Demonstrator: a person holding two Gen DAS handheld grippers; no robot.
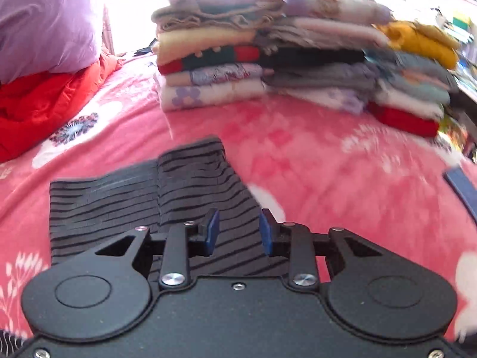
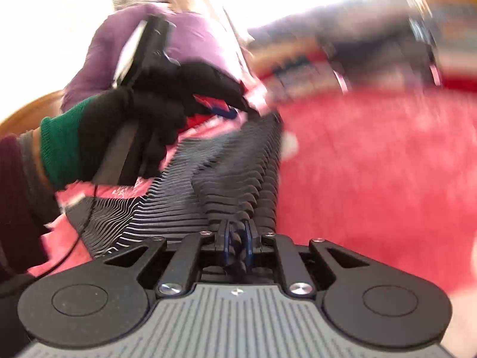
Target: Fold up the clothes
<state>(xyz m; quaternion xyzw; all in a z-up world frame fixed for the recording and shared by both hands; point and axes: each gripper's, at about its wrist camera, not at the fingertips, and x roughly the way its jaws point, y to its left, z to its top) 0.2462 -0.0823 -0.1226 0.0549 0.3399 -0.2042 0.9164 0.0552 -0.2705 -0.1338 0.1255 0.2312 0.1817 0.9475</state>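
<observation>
Your right gripper (image 2: 237,243) is pinching a bunched fold of the striped garment (image 1: 143,191) on the pink bedspread (image 1: 328,161); your left gripper (image 1: 238,232) is hovering spread above it. You're mid-fold: next, regrip and smooth.

We lose the near edge of the striped garment (image 1: 125,208) under the left gripper (image 1: 238,232) body. The stacks of folded clothes (image 1: 268,53) smear toward the right, where their far end runs off the picture. In the right wrist view motion blur melts the bed cover (image 2: 372,164) and everything behind it, and the gloved hand (image 2: 143,113) hides what it grips.
</observation>
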